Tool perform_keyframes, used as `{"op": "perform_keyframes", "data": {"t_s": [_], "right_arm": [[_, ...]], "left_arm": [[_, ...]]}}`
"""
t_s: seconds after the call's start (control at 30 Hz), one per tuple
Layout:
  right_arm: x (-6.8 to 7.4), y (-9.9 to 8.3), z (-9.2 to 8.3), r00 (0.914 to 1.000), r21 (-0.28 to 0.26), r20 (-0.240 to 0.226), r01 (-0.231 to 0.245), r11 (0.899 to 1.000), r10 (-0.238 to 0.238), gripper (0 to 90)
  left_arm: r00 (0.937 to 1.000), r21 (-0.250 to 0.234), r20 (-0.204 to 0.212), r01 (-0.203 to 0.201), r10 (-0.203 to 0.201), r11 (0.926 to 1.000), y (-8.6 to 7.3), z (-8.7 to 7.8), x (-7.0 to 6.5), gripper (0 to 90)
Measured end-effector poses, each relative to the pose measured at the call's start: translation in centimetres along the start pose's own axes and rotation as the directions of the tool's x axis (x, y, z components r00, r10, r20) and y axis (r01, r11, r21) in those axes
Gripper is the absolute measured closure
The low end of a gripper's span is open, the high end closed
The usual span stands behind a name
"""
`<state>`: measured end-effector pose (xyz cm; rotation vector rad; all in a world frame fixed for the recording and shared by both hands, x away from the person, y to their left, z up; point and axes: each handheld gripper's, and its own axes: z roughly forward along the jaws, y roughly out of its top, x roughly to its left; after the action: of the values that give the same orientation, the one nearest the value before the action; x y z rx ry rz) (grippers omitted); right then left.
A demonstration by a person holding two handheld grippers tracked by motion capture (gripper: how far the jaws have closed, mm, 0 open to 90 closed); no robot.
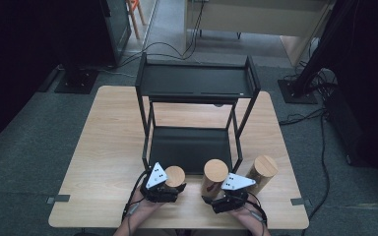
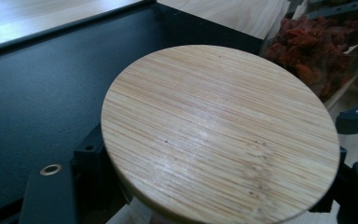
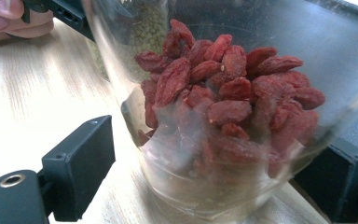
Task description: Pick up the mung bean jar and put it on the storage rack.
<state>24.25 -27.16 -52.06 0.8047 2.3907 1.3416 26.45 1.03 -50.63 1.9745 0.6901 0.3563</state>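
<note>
Since both jars probably go onto the rack (image 1: pixel 195 81) at twelve o'clock: left gripper (image 1: pixel 170 186) clamped on jar (image 1: pixel 175 175), right gripper (image 1: pixel 220 195) fingers wide around berry jar (image 1: pixel 215 174), not squeezing, both standing at desk (image 1: pixel 108 147) front edge.

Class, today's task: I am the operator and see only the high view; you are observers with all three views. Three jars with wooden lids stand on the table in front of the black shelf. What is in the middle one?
Observer: The middle jar holds dried red berries.
Operator: Has the right gripper closed on it?
Observer: No. The right gripper is open: the jar stands between its jaws, and one jaw is clearly apart from the glass.
Operator: And the left jar?
Observer: Through the glass, the left jar shows small greenish grains; the left gripper is closed on it under the lid.
</note>
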Motion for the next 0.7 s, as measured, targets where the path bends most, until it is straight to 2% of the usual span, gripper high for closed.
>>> {"op": "perform_keyframes", "data": {"t_s": [0.17, 0.3, 0.43, 0.7], "right_arm": [[-0.2, 0.0, 0.0, 0.9998, 0.001, -0.008, -0.019, 1.000, 0.019, 11.2], [-0.2, 0.0, 0.0, 0.9998, 0.001, -0.008, -0.019, 1.000, 0.019, 11.2], [-0.3, 0.1, 0.1, 0.9995, -0.006, -0.018, -0.026, 1.000, 0.026, 11.3], [-0.4, 0.1, 0.2, 0.9993, -0.006, -0.010, -0.036, 0.999, 0.036, 11.2]], "left_arm": [[1.0000, 0.003, -0.009, -0.003, 0.003, 1.0000, 0.1, 0.0, -0.1, 24.9], [0.9999, 0.013, 0.006, -0.011, 0.010, 0.9999, 0.3, 0.0, -0.5, 25.0], [0.9994, 0.003, 0.026, -0.022, 0.022, 0.9997, 0.8, -0.1, -1.1, 25.1], [0.9992, -0.004, 0.025, -0.030, 0.030, 0.9995, 1.5, -0.5, -1.3, 25.1]]}}
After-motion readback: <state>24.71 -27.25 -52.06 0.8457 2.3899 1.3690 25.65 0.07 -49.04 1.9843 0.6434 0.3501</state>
